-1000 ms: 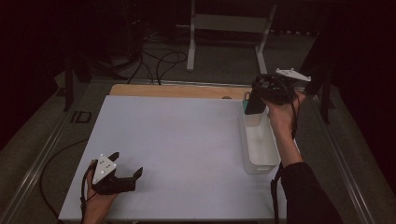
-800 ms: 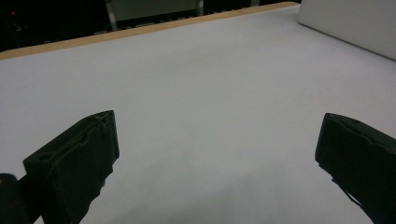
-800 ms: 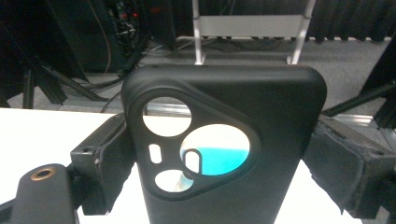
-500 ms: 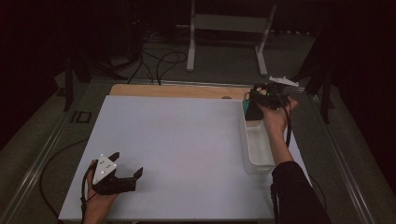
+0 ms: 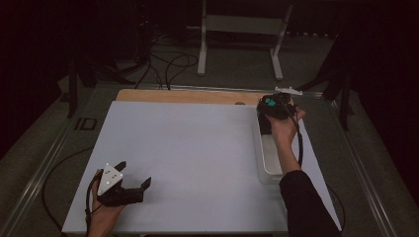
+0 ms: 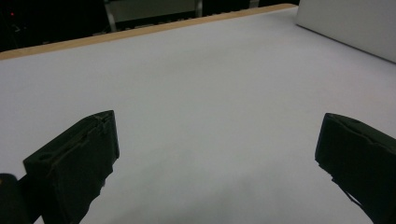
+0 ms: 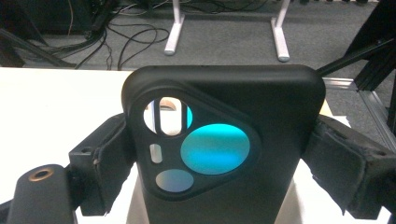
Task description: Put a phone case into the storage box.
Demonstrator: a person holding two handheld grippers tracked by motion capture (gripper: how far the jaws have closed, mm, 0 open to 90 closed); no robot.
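Gripping a black phone case, the right gripper had moved further out over the far end of the clear plastic tub, fingers clamped on its sides. It looked smooth and rubbery. Across the white bench, the left gripper stayed resting, fingers apart.

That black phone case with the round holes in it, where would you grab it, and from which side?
By its two long edges, below the camera cutout, coming in square to its back, judging by how the right gripper has it now. The phone case is flat, thin and hollow, so the straight parallel edges give the fingers firm, even faces, while the cutout area looks weaker. It stands upright above the white tray.
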